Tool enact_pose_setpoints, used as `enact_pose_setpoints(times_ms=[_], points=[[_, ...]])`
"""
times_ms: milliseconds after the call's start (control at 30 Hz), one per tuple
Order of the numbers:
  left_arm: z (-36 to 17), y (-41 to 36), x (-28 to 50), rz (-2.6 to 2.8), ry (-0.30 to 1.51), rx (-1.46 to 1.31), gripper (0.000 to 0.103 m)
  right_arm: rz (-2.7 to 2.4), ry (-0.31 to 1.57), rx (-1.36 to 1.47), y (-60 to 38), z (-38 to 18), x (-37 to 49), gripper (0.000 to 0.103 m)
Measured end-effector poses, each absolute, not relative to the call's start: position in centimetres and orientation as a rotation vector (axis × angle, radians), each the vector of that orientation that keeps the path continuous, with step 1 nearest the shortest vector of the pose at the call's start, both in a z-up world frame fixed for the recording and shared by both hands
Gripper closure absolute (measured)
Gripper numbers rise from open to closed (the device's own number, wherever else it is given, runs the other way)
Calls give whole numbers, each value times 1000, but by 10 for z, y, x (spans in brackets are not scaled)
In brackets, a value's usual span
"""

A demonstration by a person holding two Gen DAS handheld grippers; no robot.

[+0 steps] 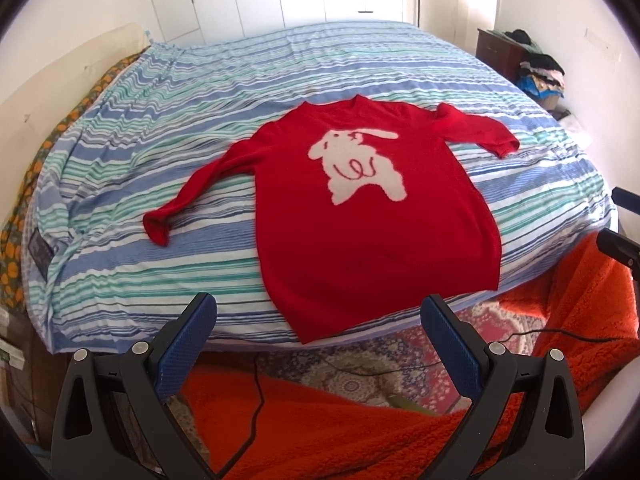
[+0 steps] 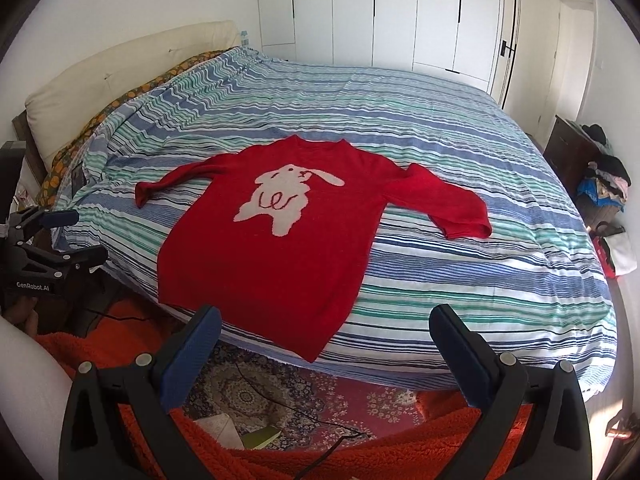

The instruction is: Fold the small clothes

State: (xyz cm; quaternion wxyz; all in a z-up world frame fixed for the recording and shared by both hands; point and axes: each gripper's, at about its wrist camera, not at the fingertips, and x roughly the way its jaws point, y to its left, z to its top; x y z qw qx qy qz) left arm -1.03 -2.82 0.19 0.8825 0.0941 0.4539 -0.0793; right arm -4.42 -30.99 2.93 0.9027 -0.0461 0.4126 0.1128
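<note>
"GenRobot.AI" showing in white on the black body of the left gripper (image 2: 74,236), sitting left of the bed (image 2: 440,240), nothing else reading legibly

— Red sweater (image 1: 372,224), with a white bunny (image 1: 360,164) and red squiggles on the bunny.

— Bed cover (image 2: 460,248) in blue, green and white stripes.

— Blue pads on black grippers: left one (image 1: 320,320), right one (image 2: 325,332).

— Fuzzy orange blanket (image 1: 320,432) down low. Rug (image 2: 248,392) with red and flowery swirls.

— White closet doors (image 2: 400,12). Cream headboard (image 2: 120,68).
</note>
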Motion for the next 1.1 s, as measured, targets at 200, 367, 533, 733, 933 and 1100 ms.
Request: enact_pose_setpoints(times_ms=[200, 367, 533, 733, 933, 1100], points=[[3, -19, -11, -138, 929, 171, 1, 237, 850, -103, -308, 28, -46, 0], [2, -8, -2, -75, 897, 167, 1, 233, 811, -120, -308, 32, -45, 0], [7, -5, 14, -77, 889, 75, 1, 230, 765, -16, -324, 33, -21, 0], [10, -10, 16, -57, 872, 107, 1, 283, 735, 174, -374, 5, 36, 0], [2, 1, 19, -11, 919, 63, 1, 145, 876, 499, -478, -83, 127, 28], [-1, 9, 26, 24, 963, 9, 1, 119, 922, 1000, -541, -158, 183, 40]])
